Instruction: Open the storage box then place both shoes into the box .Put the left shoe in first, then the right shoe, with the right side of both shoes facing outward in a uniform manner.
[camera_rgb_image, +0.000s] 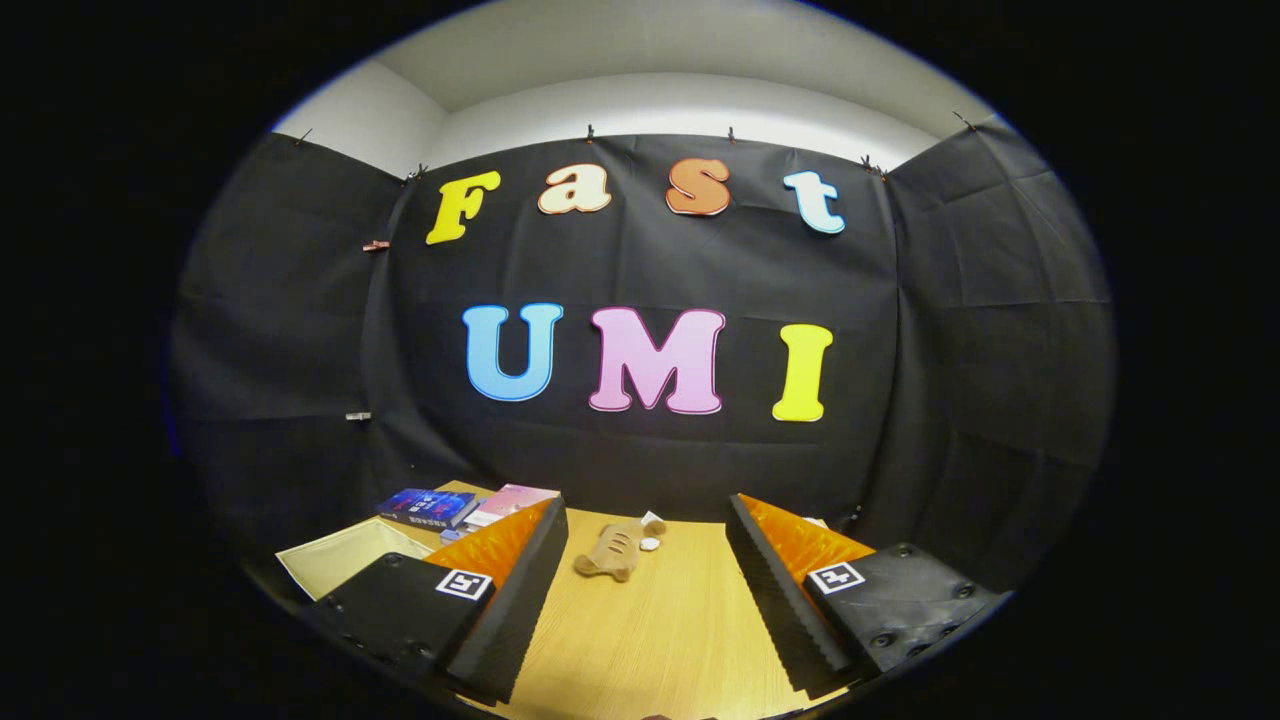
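Shoe: a small tan thing (607, 552) lies on the desk (660, 630), ahead of the gripper's fingers and in line with the gap between them. It looks like a shoe or slipper, but it is too small to be sure.
Shoe's long side: it runs at a slant, from the near end on the left finger's side up to the far end toward the booth wall. I cannot tell which end is the toe.
Beside the shoe: two little pale bits (651, 532) sit at its far end. I cannot tell what they are.
Box: an open cream box (340, 555) sits by the left finger, partly hidden behind it. It is well apart from the tan thing.
Books: a dark blue book (428, 507) and a pink book (512, 502) lie past the box, near the wall.
Gripper: the gripper (645, 610) is wide open, with nothing between its fingers. The bare wooden desk shows in the gap.
In the way: nothing lies between the fingers and the tan thing.
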